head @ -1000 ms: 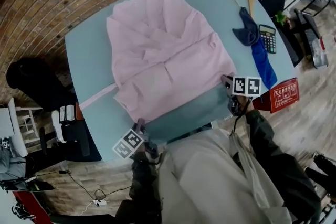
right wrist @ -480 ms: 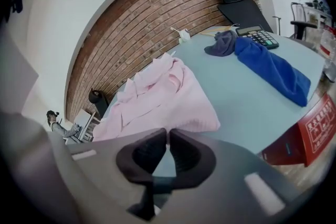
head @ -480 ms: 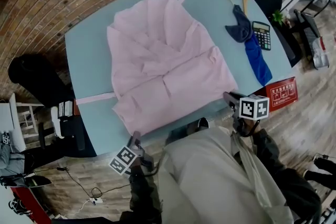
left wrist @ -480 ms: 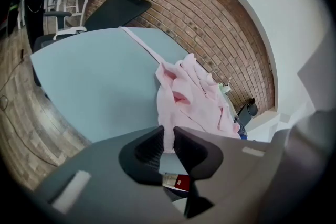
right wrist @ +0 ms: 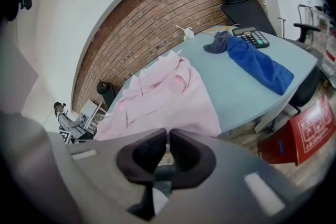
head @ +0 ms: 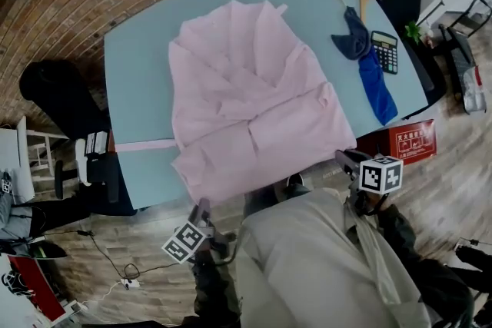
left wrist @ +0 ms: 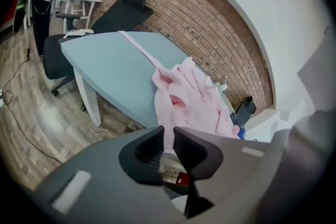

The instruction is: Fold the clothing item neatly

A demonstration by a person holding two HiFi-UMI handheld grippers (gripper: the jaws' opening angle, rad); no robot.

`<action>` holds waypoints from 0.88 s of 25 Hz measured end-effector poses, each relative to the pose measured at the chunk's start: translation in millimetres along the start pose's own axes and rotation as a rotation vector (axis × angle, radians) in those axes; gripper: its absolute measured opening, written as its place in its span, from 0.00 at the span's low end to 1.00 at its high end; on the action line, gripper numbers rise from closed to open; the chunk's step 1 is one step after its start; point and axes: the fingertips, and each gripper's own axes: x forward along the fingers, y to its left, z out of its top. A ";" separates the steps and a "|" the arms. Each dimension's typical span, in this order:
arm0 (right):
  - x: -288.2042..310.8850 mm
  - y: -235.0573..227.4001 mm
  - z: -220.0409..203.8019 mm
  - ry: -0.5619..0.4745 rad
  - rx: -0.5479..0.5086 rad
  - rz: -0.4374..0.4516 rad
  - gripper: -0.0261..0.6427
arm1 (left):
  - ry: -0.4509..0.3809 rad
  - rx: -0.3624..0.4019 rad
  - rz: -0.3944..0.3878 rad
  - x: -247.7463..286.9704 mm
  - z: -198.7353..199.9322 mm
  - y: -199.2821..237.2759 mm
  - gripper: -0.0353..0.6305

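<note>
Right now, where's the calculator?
In the head view the calculator lies on the table near its right edge, just right of the blue cloth.

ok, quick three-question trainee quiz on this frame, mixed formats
1. True or false: the pink garment lies wholly on the table, with nothing over the near edge.
2. What lies right beside the calculator? A) blue cloth B) laptop C) plate
3. Fill in: the fingers of the left gripper are closed on the ___.

Key:
1. False. Its hem hangs over the near edge.
2. A
3. pink garment
</note>
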 end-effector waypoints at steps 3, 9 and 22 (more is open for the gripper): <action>-6.9 11.4 12.7 -0.005 -0.066 0.022 0.07 | -0.050 0.006 -0.041 -10.5 17.4 -16.6 0.14; -11.6 41.1 81.3 -0.066 -0.238 0.076 0.07 | -0.162 0.033 -0.149 -18.0 86.9 -58.8 0.14; 87.6 55.3 237.8 -0.106 -0.297 0.053 0.07 | -0.142 0.061 -0.210 100.9 242.3 -92.5 0.14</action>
